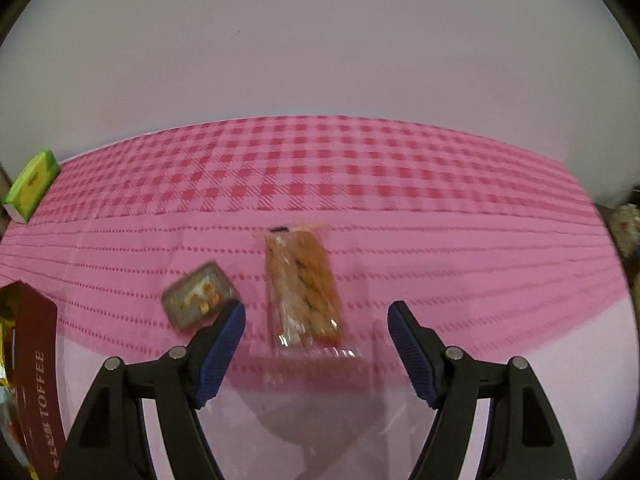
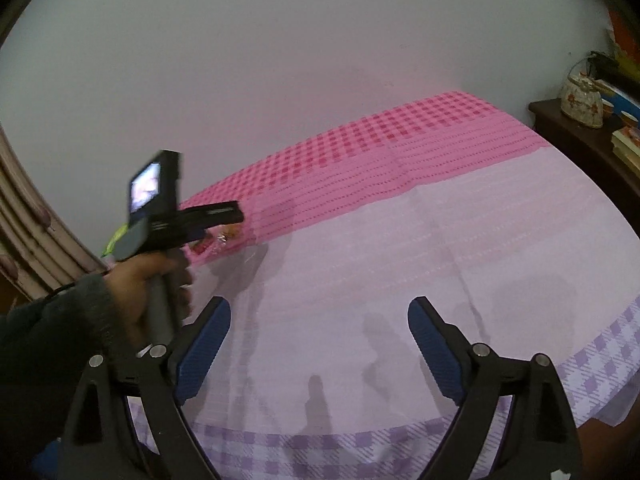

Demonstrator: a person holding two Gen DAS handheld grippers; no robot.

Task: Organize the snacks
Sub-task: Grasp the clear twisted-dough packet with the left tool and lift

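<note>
A clear packet of brown snacks (image 1: 304, 292) lies lengthwise on the pink checked tablecloth (image 1: 360, 168). My left gripper (image 1: 316, 320) hangs open just above it, one finger on each side of its near end, and the pads do not touch it. A small grey snack packet (image 1: 198, 300) lies beside the left finger. A dark red toffee box (image 1: 36, 380) stands at the left edge, and a green box (image 1: 32, 184) sits at the far left. My right gripper (image 2: 320, 316) is open over bare lilac cloth (image 2: 380, 260), holding nothing.
In the right wrist view a hand (image 2: 148, 280) in a dark sleeve holds the left gripper's handle. A dark wooden cabinet (image 2: 580, 148) with a patterned pot (image 2: 580, 100) stands at the right. A curtain (image 2: 24, 220) hangs at the left, and a plain wall backs the table.
</note>
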